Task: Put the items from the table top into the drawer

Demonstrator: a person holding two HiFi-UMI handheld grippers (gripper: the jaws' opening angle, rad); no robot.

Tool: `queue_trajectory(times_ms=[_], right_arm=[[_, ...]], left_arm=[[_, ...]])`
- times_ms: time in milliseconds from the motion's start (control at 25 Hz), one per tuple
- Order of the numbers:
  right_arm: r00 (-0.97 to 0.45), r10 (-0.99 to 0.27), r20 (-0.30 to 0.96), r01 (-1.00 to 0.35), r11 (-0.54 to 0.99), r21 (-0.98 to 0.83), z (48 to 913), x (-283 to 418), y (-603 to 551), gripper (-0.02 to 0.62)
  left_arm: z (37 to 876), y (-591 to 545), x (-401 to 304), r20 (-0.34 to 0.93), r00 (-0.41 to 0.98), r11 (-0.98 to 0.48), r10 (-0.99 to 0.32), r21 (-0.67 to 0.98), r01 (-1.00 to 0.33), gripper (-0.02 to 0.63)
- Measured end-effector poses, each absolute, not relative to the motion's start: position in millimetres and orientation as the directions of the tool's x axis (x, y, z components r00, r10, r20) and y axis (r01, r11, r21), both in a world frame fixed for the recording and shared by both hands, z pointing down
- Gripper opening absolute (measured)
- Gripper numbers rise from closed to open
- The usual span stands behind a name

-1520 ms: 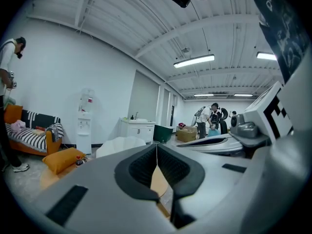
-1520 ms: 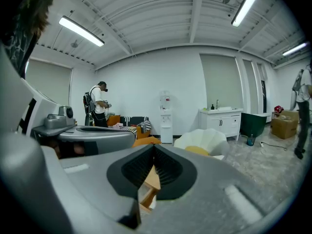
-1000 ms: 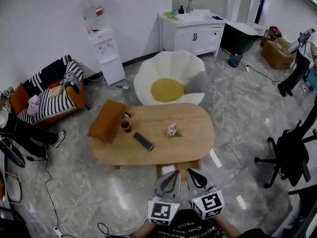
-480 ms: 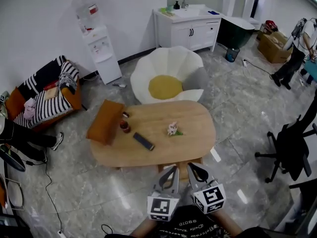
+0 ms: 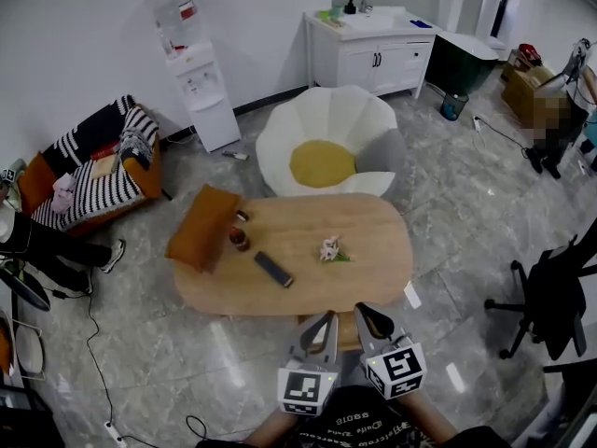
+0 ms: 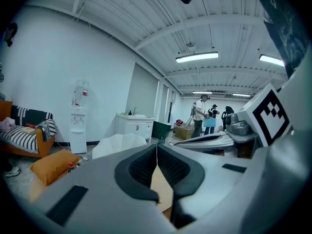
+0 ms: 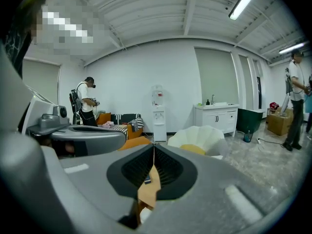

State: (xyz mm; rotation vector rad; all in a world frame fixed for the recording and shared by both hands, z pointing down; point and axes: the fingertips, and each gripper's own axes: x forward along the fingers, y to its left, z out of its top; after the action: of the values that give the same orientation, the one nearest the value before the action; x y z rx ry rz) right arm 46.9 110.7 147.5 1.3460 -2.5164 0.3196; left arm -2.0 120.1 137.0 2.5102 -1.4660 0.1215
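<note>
The left gripper (image 5: 326, 321) and right gripper (image 5: 365, 313) are both closed and empty, held just short of the table (image 5: 378, 273). A remote (image 5: 273, 269), a flower (image 5: 329, 249) and a small red jar (image 5: 239, 239) lie on the table. This looks like the approach. The next move is probably to open the drawer (image 5: 344, 332) under the near edge.

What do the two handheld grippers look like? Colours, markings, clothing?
Left gripper and right gripper match: grey bodies, tapered jaws, black ribbed pads. Each carries a white cube with black square markers. The person wears a dark top with pale lettering.
</note>
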Motion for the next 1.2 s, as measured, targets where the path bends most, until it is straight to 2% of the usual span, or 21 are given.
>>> queue_trajectory(times_ms=[520,960,1200], right_arm=[[-0.589,-0.714,0.378,-0.792,0.604,-0.090,164.1,62.2,40.9,0.013],[-0.622,-0.673,0.401,-0.761,0.640,-0.105,178.7,63.4,-10.5,0.082],[-0.638,-0.653,0.408,-0.746,0.655,-0.120,187.9,60.2,-37.9,0.147]], left_arm=[[152.2,58.7,3.7,0.225,0.415,-0.385,-0.882,0.167,-0.908,0.012],[164.3,10.5,5.1,0.235,0.379,-0.341,-0.895,0.188,-0.921,0.012],[175.0,-12.8,5.4,0.258,0.372,-0.337,-0.892,0.172,-0.926,0.011]])
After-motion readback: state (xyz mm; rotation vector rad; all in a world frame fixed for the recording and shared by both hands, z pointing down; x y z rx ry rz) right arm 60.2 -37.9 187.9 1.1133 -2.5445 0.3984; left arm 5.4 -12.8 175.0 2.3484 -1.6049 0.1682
